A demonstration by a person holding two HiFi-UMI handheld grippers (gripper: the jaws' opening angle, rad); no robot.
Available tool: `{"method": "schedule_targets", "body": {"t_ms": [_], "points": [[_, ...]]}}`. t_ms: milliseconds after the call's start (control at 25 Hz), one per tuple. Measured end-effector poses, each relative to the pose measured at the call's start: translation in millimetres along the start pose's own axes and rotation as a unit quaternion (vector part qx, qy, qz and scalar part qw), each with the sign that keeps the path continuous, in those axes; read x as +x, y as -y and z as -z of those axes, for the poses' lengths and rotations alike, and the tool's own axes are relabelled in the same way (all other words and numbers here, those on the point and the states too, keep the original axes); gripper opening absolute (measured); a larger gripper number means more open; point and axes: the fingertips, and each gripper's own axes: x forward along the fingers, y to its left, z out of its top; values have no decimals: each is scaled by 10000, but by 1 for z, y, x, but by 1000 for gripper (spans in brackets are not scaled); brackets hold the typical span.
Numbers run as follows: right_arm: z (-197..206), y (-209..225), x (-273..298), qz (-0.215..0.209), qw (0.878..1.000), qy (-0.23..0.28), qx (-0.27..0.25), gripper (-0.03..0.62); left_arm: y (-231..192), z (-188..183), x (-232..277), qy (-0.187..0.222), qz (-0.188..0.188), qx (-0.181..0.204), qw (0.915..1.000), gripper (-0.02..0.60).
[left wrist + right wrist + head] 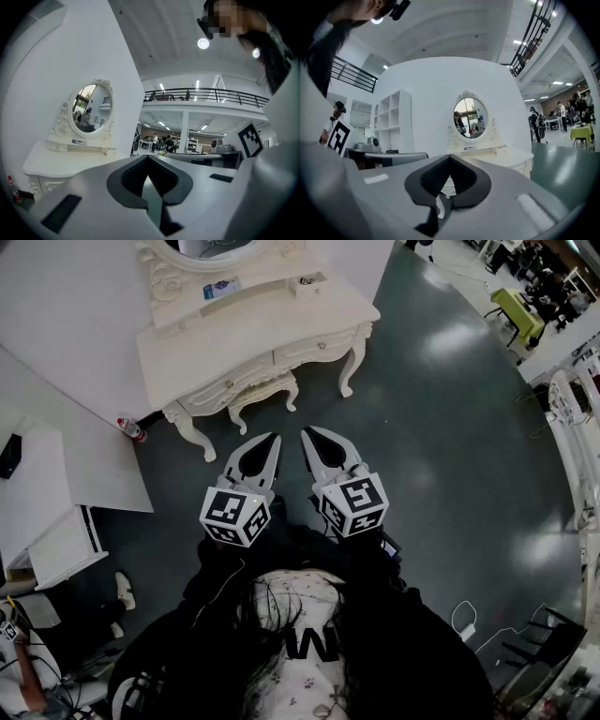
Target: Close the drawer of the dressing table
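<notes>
The white dressing table stands ahead of me against the white wall, with its oval mirror on top. Its drawer fronts run along the carved front edge; I cannot tell whether one stands out. A small white stool sits tucked under it. My left gripper and right gripper are held side by side, level, a good step short of the table. Both are shut with nothing between their jaws. The table lies left of the left gripper and right of the right gripper.
A white cabinet stands at the left, near my feet. A red-capped bottle lies on the dark floor by the table's left leg. A green table and people are far off at the right. White shelves line the wall.
</notes>
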Motion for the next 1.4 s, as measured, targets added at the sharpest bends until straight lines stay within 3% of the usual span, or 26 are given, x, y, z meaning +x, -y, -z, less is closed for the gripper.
{"method": "schedule_targets", "body": {"t_ms": [840,1120,1400], "points": [[2,49,7,199,9992,87,336,8,-2,3,41,-317,-2,119,9994,0],[-3,91,52,230,9994,1,276,8,-40,-2,93,-307,-24,35,9995,0],[-23,146,109,455,9987,5,224,8,-78,-19,166,-311,246,6,9992,0]]}}
